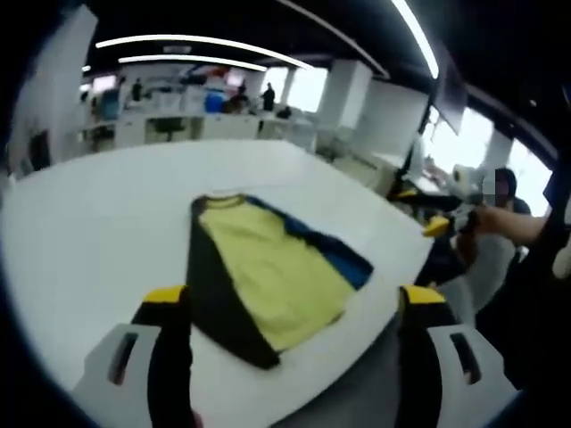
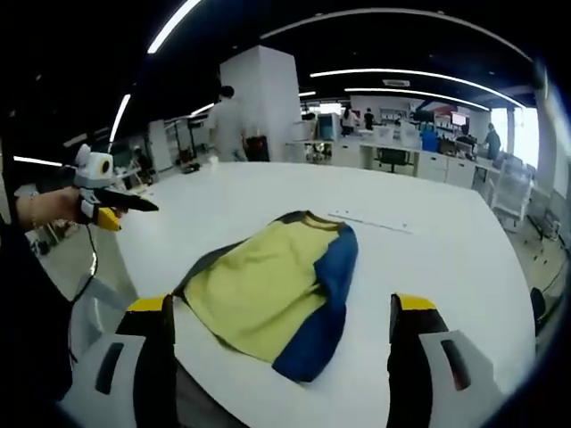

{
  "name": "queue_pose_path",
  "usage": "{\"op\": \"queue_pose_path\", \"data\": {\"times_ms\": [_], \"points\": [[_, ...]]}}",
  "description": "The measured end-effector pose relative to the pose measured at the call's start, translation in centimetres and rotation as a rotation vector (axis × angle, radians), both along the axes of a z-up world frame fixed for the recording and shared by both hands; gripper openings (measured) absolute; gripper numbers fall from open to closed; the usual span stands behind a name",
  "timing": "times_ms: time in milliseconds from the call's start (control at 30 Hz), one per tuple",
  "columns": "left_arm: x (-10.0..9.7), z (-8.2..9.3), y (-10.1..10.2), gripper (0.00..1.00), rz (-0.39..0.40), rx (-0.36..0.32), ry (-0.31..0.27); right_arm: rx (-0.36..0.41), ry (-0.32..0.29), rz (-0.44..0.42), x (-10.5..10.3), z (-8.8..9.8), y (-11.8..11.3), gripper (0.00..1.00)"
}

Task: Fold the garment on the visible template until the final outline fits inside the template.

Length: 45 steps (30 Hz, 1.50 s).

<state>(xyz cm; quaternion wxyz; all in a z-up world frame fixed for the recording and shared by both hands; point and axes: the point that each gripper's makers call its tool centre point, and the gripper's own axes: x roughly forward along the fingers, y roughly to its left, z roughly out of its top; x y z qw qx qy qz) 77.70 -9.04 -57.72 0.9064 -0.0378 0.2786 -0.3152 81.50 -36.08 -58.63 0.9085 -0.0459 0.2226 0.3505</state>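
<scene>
Two yellow-tipped black jaws rise from the bottom of each view, and in both they stand wide apart with nothing between them; the left gripper (image 1: 294, 299) hangs above the near edge of the round white table (image 1: 98, 223), and the right gripper (image 2: 281, 312) hangs over the opposite edge of that table (image 2: 428, 259). Between the two lies the folded yellow, blue and black garment (image 1: 268, 276), flat on the tabletop near the edge; in the left gripper view its black panel runs down the left side and a blue strip shows along the right; in the right gripper view the garment (image 2: 268, 290) shows a broad yellow face with a blue band curving down its right side and a dark edge at the left. In the right gripper view the left gripper (image 2: 111, 203) appears at the left, held in a hand (image 2: 58, 207) off the table; whether a template outline lies under the cloth I cannot tell. Beyond the table stand white desks (image 2: 393, 156) and several people in an office.
</scene>
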Motion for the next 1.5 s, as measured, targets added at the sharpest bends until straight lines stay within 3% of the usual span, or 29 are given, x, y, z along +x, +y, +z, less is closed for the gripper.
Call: {"op": "queue_pose_path", "data": {"times_ms": [167,700,867,1167,1500], "points": [[-0.5,0.0,0.3,0.99,0.001,0.009,0.010,-0.007,0.008,0.002,-0.8,-0.1,-0.1,1.00],[-1.2,-0.2,0.3,0.99,0.008,0.008,0.039,-0.008,0.036,0.017,-2.0,-0.6,0.1,0.99],[-1.1,-0.1,0.2,0.99,0.004,0.007,0.040,-0.007,0.048,0.024,-2.2,-0.9,0.1,0.93],[-0.9,-0.1,0.1,0.99,-0.002,0.009,0.043,-0.012,0.062,0.022,-1.9,-1.4,0.0,0.91],[-0.8,-0.4,0.2,0.99,0.000,0.013,0.052,-0.030,0.101,0.007,-1.4,-3.3,-0.4,0.82]]}}
